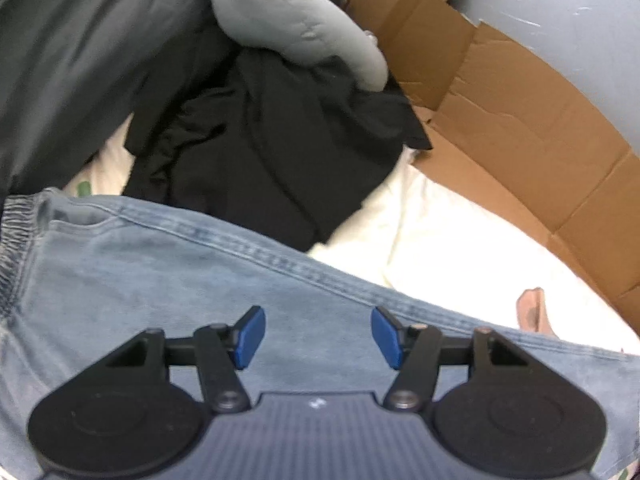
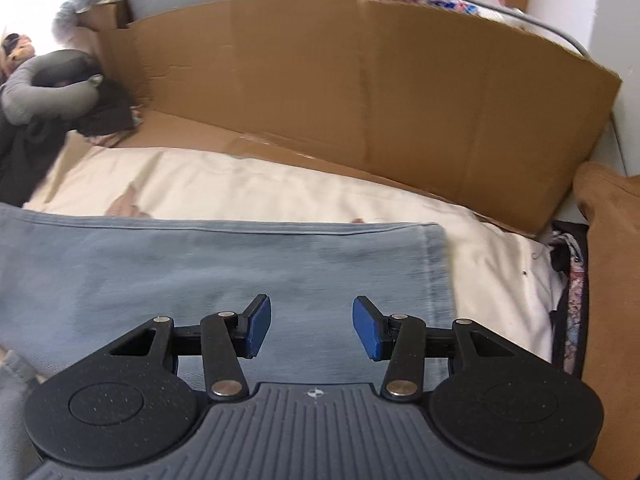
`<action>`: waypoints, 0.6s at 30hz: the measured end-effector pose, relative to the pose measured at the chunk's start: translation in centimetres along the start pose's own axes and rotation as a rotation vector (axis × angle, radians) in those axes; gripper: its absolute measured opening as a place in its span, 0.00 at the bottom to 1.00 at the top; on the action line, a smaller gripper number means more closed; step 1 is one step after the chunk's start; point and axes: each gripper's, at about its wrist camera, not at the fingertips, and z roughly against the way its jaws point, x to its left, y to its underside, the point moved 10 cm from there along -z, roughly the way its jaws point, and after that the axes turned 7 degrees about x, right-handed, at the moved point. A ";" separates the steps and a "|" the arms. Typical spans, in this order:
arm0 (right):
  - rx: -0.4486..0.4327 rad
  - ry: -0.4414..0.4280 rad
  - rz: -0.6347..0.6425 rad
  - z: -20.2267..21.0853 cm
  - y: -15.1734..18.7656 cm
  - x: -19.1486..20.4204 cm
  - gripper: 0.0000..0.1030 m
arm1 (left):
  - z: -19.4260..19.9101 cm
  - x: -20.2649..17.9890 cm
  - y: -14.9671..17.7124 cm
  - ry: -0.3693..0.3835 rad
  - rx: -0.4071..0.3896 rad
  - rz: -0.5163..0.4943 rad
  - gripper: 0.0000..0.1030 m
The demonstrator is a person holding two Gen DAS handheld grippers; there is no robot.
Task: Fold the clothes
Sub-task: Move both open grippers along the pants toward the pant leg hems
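Note:
Light blue jeans (image 1: 168,280) lie flat across a white sheet (image 1: 440,240); their elastic waistband shows at the left edge of the left wrist view. My left gripper (image 1: 318,334) hovers over the denim with its blue pads apart and nothing between them. In the right wrist view the leg end of the jeans (image 2: 248,264) stretches across, its hem at the right. My right gripper (image 2: 311,326) is open above that leg, with only cloth beneath the gap. Whether either gripper touches the denim I cannot tell.
A heap of black clothes (image 1: 272,132) with a grey padded garment (image 1: 296,20) lies beyond the jeans. Flattened brown cardboard (image 2: 360,92) stands along the far side of the sheet. A brown cushion (image 2: 612,280) and patterned fabric (image 2: 576,280) sit at the right.

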 end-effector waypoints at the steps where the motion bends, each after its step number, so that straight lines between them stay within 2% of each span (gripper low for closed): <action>1: 0.001 0.004 -0.009 -0.2 -0.1 -0.5 0.51 | -0.2 -0.2 0.0 0.007 -0.001 0.002 0.60; 10: 0.013 0.080 -0.035 -3.8 -2.0 -4.4 0.51 | -2.3 -0.9 -0.1 0.029 0.007 -0.024 0.60; 15: 0.024 0.109 -0.040 -5.0 -2.5 -6.0 0.51 | -3.7 -1.0 -0.9 0.049 0.010 0.021 0.60; 18: 0.034 0.120 -0.035 -5.6 -2.5 -6.7 0.51 | -4.9 -0.7 -1.6 0.056 0.035 0.096 0.60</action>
